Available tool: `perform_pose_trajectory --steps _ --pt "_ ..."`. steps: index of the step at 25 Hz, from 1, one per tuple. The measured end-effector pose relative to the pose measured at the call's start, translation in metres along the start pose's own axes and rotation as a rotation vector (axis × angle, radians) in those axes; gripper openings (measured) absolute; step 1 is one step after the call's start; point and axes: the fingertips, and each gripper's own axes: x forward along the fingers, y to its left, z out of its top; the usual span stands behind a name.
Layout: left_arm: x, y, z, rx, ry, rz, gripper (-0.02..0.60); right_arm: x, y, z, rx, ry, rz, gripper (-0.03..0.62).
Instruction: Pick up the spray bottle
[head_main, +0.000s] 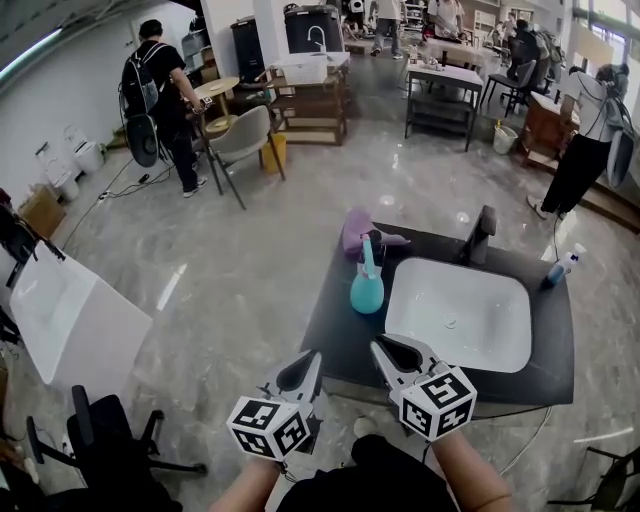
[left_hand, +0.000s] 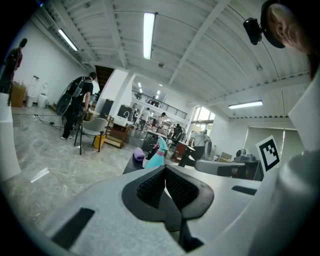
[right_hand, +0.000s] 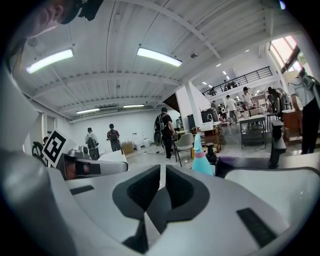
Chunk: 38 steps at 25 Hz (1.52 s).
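Note:
The teal spray bottle (head_main: 367, 285) stands upright on the dark countertop (head_main: 335, 335), just left of the white sink basin (head_main: 460, 312). A purple object (head_main: 356, 232) lies behind it. Both grippers hover at the counter's near edge, short of the bottle. My left gripper (head_main: 308, 363) is shut and empty. My right gripper (head_main: 384, 348) is also shut, nothing between its jaws. In the left gripper view the bottle (left_hand: 156, 155) shows beyond the closed pads (left_hand: 152, 186). In the right gripper view it (right_hand: 201, 157) stands ahead, slightly right of the jaws.
A black faucet (head_main: 480, 235) rises behind the basin, and a small bottle (head_main: 563, 265) stands at the counter's far right. A white tub (head_main: 65, 315) and an office chair (head_main: 110, 440) are on the left. People, a chair (head_main: 243, 140) and tables fill the far room.

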Motion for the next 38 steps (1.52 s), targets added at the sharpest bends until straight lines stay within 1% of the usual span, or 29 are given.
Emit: perform_pose_trajectory --steps 8,15,21,22,23,24,30,35,38 --pt "0.033 0.014 0.003 -0.005 0.014 0.024 0.006 0.027 -0.03 0.001 0.012 0.02 0.014 0.008" --pt "0.063 0.026 0.007 0.006 0.025 0.032 0.006 0.051 -0.058 0.004 0.012 0.035 0.013 0.008" --pt "0.086 0.034 0.011 0.003 0.035 0.037 0.006 0.067 -0.085 0.011 0.006 0.022 -0.022 0.01" --pt "0.09 0.035 0.012 0.002 0.036 0.037 0.006 0.071 -0.089 0.012 0.006 0.023 -0.026 0.031" --pt "0.094 0.036 0.012 0.001 0.038 0.037 0.006 0.074 -0.093 0.012 0.006 0.026 -0.028 0.099" --pt "0.098 0.037 0.012 -0.001 0.041 0.037 0.006 0.077 -0.097 0.011 0.004 0.031 -0.029 0.15" --pt "0.113 0.045 0.008 -0.005 0.06 0.046 0.006 0.099 -0.113 0.007 -0.052 0.051 -0.053 0.187" --pt "0.121 0.054 0.008 -0.008 0.072 0.062 0.006 0.124 -0.118 0.006 -0.106 0.062 -0.038 0.213" --pt "0.127 0.061 0.008 -0.008 0.078 0.073 0.006 0.138 -0.124 0.008 -0.149 0.057 -0.055 0.238"
